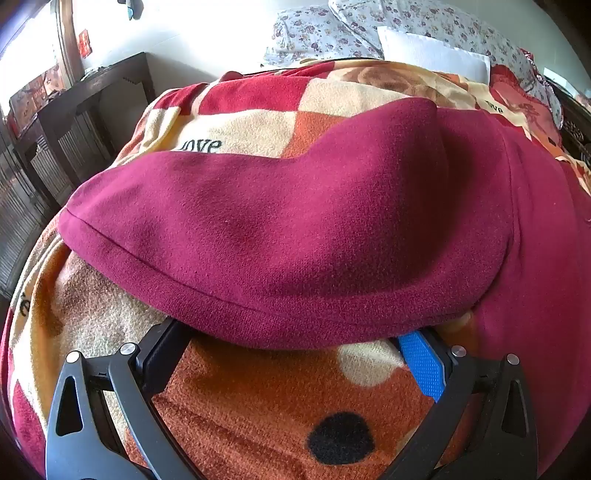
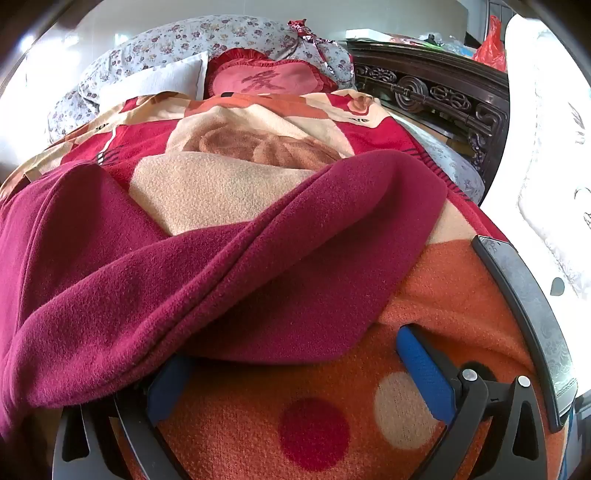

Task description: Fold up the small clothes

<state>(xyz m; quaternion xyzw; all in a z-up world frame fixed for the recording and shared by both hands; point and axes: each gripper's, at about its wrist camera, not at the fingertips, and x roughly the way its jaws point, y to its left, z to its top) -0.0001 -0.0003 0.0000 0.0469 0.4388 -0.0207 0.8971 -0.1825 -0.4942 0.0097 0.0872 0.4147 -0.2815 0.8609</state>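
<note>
A dark red fleece garment (image 1: 295,229) lies on a patterned blanket (image 1: 258,406) on a bed. In the left wrist view its hemmed edge hangs over my left gripper (image 1: 295,332), whose fingers are spread wide; the tips are hidden under the cloth and a blue pad (image 1: 421,362) shows on the right finger. In the right wrist view the same garment (image 2: 184,280) lies in folds across my right gripper (image 2: 288,347), which is also open wide; its left finger is partly covered by cloth and its right blue pad (image 2: 424,369) lies bare on the blanket (image 2: 314,424).
Floral pillows (image 1: 351,29) and a white pillow (image 1: 432,51) lie at the head of the bed, with a red cushion (image 2: 266,79). A dark wooden cabinet (image 1: 66,122) stands to the left. A carved wooden frame (image 2: 436,96) and white quilt (image 2: 546,166) are on the right.
</note>
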